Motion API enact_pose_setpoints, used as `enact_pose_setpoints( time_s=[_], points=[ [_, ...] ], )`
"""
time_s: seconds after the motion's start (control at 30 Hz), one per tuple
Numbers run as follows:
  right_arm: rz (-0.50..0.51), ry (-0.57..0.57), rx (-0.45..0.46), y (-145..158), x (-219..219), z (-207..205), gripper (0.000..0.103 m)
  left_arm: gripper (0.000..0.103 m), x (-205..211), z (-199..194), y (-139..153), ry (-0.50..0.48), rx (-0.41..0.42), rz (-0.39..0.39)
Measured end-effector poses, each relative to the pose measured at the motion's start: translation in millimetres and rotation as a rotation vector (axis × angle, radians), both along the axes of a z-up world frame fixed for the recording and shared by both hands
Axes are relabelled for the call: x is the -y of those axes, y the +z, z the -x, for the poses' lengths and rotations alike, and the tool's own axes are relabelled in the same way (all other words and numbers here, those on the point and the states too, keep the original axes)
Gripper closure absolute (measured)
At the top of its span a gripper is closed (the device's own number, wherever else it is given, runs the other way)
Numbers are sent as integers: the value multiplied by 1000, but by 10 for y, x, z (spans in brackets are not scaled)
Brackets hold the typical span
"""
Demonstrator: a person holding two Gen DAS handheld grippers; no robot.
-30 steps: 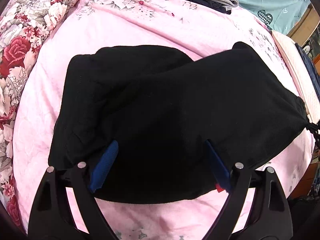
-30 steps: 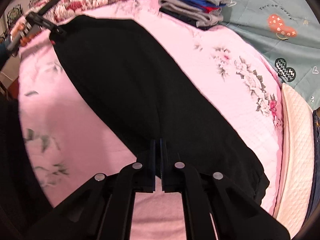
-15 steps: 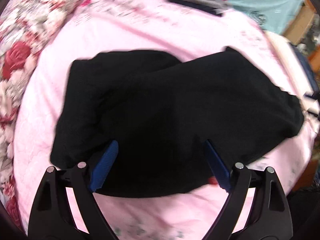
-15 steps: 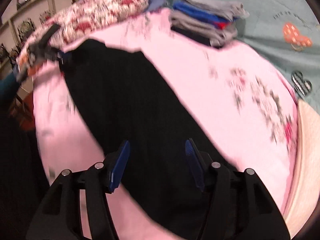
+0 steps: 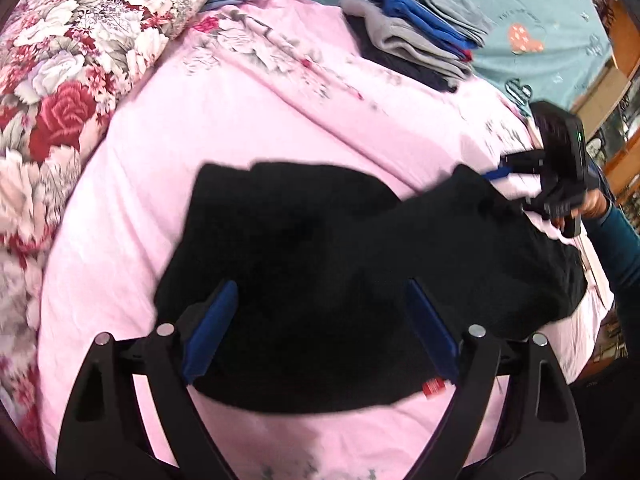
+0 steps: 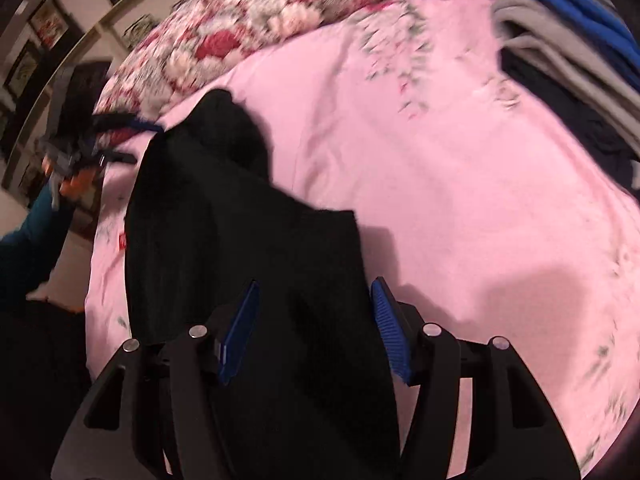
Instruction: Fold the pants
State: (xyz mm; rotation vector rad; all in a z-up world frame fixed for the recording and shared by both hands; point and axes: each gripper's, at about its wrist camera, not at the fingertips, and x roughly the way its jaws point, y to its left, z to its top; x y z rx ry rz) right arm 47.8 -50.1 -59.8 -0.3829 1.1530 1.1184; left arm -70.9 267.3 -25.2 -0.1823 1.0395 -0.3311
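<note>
Both grippers, left gripper (image 5: 320, 328) and right gripper (image 6: 314, 328), hover jaws spread over folded black fabric pants (image 5: 340, 272) on pink floral bedsheet (image 5: 224, 120); left view alone shows teal heart-print blanket (image 5: 540, 20).

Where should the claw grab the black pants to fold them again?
Probably the narrow end of the black pants nearest the left claw, by the little red tag. That edge lies flat and free on the pink sheet. Come in low from the near side, pinch the edge, then lift it over toward the wider end.
</note>
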Motion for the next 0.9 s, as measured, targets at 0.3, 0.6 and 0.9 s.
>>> enact_pose_setpoints(
  time_s=[0.3, 0.6, 0.9],
  points=[
    [6, 64, -49, -50, 93, -61, 44, 16, 183, -570, -5, -50, -7, -28],
    [-102, 135, -144, -126, -138, 10, 44, 16, 224, -811, -217, -21, -28, -102],
    [-403, -335, -170, -7, 126, -419, 35, 17, -148, -823, -380, 293, -16, -100]
  ],
)
